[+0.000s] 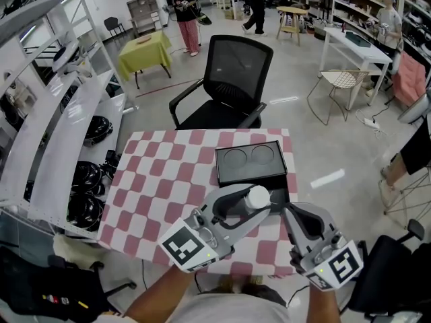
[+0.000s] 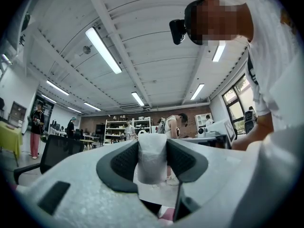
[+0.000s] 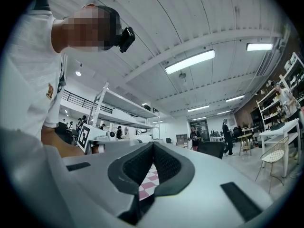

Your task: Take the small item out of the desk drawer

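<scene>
Clearly clenched: the left gripper (image 1: 258,200) had its jaws closed on the small white cylinder (image 1: 256,196), both dark pads pressed against its sides. In the left gripper view the cylinder (image 2: 151,156) stood upright between the pads, its surface looking like crinkled white wrap, and the left gripper (image 2: 152,148) pointed up and out toward the room. From the head view the cylinder was in the air over the near side of the black drawer box (image 1: 252,161), clear of the cloth. That box sat on the right half of the table, close to the right edge, on a red-and-white checked tablecloth (image 1: 161,180). Two round recesses marked its top. A dark open drawer (image 1: 279,196) showed at the box's near side, largely covered by the grippers; its contents could not be made out. The right gripper (image 1: 289,210) hovered just beside the left one, above the near right corner of the table. In the right gripper view the right gripper (image 3: 152,145) had its jaws shut tip to tip on nothing, only checked cloth showing through the gap lower down. A black mesh office chair (image 1: 229,79) stood at the table's far edge. White shelving (image 1: 60,133) ran along the left side.
</scene>
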Motion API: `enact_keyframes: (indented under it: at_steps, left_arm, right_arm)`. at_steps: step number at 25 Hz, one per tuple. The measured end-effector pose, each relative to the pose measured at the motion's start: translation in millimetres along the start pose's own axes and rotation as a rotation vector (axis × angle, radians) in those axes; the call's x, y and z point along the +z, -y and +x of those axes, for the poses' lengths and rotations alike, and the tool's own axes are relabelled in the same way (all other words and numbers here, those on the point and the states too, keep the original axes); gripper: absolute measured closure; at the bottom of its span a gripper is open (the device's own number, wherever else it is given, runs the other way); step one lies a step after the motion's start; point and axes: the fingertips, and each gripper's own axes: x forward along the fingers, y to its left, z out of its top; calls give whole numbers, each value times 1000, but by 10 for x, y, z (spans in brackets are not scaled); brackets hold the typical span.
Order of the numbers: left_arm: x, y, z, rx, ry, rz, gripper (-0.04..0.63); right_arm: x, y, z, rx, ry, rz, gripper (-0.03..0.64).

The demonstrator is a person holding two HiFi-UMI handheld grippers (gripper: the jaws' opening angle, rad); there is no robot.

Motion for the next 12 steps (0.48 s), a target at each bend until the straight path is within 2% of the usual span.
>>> enact_keyframes:
  at_steps: [12]
  left_arm:
    - [-48,12,-15,-8,-9,-15,403]
  right_arm:
    - [-50,-5,-11,-6,-2,-5,606]
